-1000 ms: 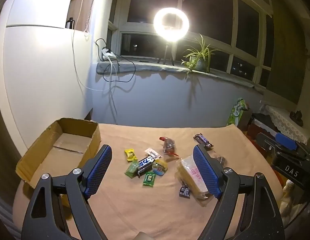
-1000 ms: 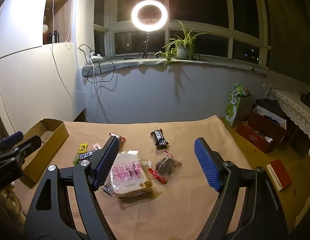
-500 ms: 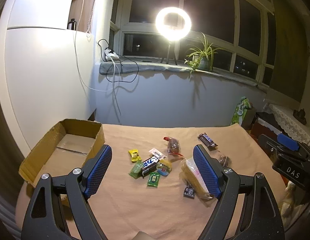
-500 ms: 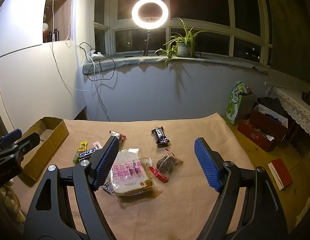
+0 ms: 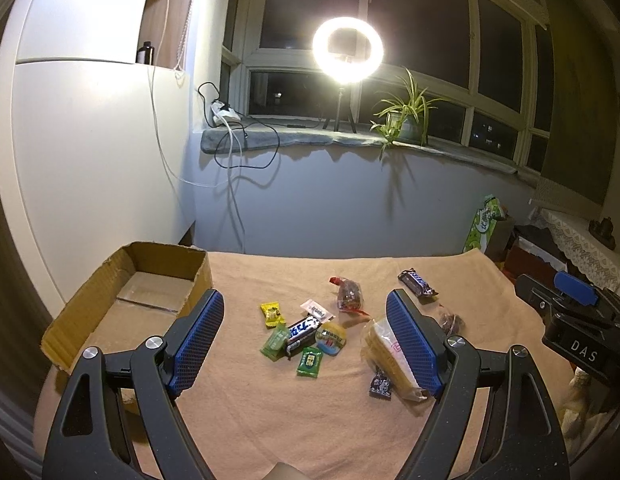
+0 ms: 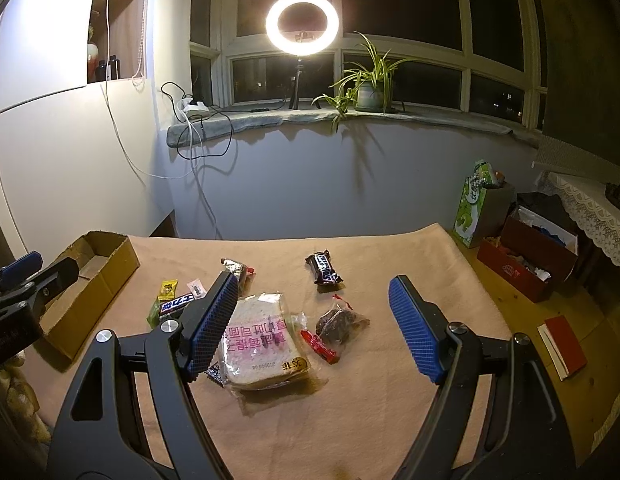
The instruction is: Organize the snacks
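- Left gripper [image 5: 305, 338], frame centre: jaws released, framing the candy cluster [image 5: 303, 338], likely first pick.
- Right gripper [image 6: 312, 322]: released, empty above the bread bag [image 6: 261, 340].
- Cardboard box [image 5: 89, 316], frame left: unfilled, presumably the destination.

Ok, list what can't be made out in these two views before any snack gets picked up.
- Bread bag: left wrist view, its right side sits behind the left gripper's right finger.
- Small candies: right wrist view, print too small to read; the right gripper's left finger covers part of the cluster.
- Cardboard box: right wrist view, its floor is mostly hidden by its own wall and the other gripper.
- Dark snack pouch: left wrist view, mostly behind the finger.
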Available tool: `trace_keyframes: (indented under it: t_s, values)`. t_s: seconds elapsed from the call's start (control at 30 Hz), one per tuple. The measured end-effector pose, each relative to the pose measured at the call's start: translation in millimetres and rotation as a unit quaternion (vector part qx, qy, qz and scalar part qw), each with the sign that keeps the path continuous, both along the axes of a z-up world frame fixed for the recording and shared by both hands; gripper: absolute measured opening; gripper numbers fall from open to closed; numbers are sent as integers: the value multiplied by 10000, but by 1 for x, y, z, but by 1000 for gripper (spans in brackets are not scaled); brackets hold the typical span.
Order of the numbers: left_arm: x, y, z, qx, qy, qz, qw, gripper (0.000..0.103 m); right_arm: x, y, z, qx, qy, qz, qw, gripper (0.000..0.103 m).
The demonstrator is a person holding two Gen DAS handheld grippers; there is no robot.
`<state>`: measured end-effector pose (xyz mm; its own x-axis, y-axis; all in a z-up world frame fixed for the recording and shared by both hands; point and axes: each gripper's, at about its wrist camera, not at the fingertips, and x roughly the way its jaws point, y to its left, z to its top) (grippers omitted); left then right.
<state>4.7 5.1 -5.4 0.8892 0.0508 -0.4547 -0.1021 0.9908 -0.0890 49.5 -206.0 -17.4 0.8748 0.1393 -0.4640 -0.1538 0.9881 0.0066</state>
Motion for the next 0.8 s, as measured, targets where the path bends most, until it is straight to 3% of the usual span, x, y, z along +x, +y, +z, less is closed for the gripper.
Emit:
trace_keyframes:
  t_s: [0.8]
  values:
    - [2, -2, 2, 22, 10, -16, 10000, 84, -1, 1, -2, 19, 44, 41, 10000, 80]
